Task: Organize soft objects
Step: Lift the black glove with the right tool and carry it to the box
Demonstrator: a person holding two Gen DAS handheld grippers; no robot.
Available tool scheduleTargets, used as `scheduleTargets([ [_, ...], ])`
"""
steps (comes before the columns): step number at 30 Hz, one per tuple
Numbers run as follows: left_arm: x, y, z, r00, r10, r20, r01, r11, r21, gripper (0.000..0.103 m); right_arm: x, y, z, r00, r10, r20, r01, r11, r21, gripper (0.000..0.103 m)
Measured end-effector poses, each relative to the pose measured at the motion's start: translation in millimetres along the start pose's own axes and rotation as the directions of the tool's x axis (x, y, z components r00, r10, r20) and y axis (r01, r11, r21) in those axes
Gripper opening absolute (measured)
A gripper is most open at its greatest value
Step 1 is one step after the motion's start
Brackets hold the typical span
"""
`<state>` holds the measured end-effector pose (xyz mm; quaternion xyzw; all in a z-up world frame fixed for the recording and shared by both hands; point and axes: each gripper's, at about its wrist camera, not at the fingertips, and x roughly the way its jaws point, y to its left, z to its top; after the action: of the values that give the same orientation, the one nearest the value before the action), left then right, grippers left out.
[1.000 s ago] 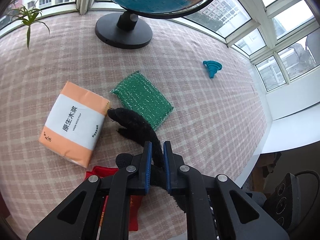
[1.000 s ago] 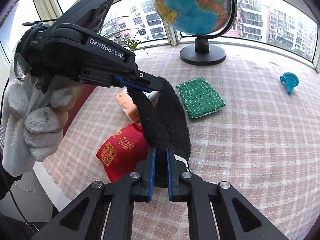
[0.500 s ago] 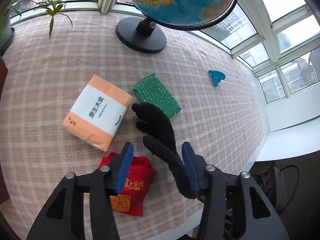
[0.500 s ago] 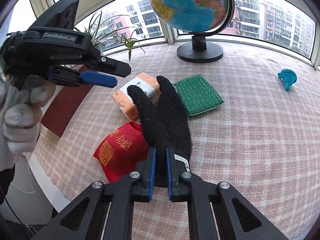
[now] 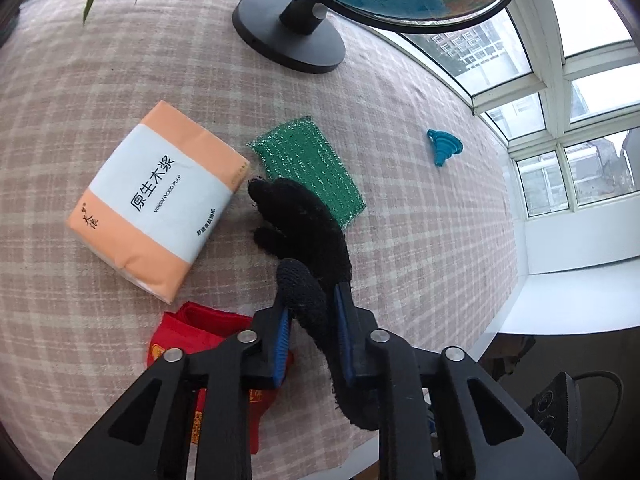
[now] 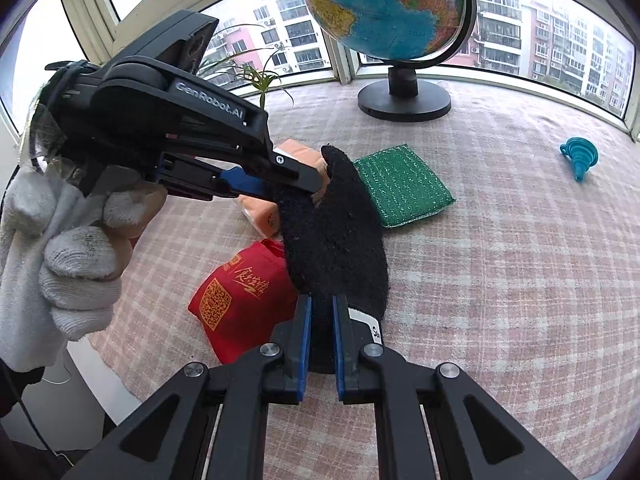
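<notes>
A black knit glove (image 6: pixel 336 236) hangs in the air between both grippers. My right gripper (image 6: pixel 320 316) is shut on its cuff. My left gripper (image 5: pixel 312 316) is closed around the glove's thumb (image 5: pixel 300 292), also seen from the side in the right wrist view (image 6: pixel 276 184). Under the glove lie a green scouring sponge (image 5: pixel 308 168), an orange tissue pack (image 5: pixel 156 196) and a red pouch (image 6: pixel 240 288) on the checked cloth. The glove covers part of the sponge and the tissue pack.
A globe on a black stand (image 5: pixel 288 36) is at the back of the table. A small blue funnel (image 5: pixel 444 150) lies to the right. A potted plant (image 6: pixel 256 78) is by the window. The table edge (image 5: pixel 496 320) is close on the right.
My left gripper opened and drew back from the glove, then came in again and closed on the glove's thumb. My right gripper kept its hold on the cuff.
</notes>
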<state>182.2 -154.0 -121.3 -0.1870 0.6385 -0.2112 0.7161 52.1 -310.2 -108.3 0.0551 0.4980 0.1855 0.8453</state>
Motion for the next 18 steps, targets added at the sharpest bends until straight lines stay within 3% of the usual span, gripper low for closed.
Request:
scheduleTargets([
  [9, -31.6, -10.5, -3.2, 0.998, -0.024, 0.066, 0.021, 0.999, 0.047, 0.010, -12.0, 13.3, 6.5, 1.000, -0.012, 0.026, 0.012, 1.000, -0.017, 0.009],
  [18, -109.6, -4.8, -9.1, 0.979, -0.084, 0.185, 0.070, 0.994, 0.083, 0.010, -38.4, 58.5, 34.7, 0.995, 0.015, 0.094, -0.008, 0.997, -0.078, 0.009],
])
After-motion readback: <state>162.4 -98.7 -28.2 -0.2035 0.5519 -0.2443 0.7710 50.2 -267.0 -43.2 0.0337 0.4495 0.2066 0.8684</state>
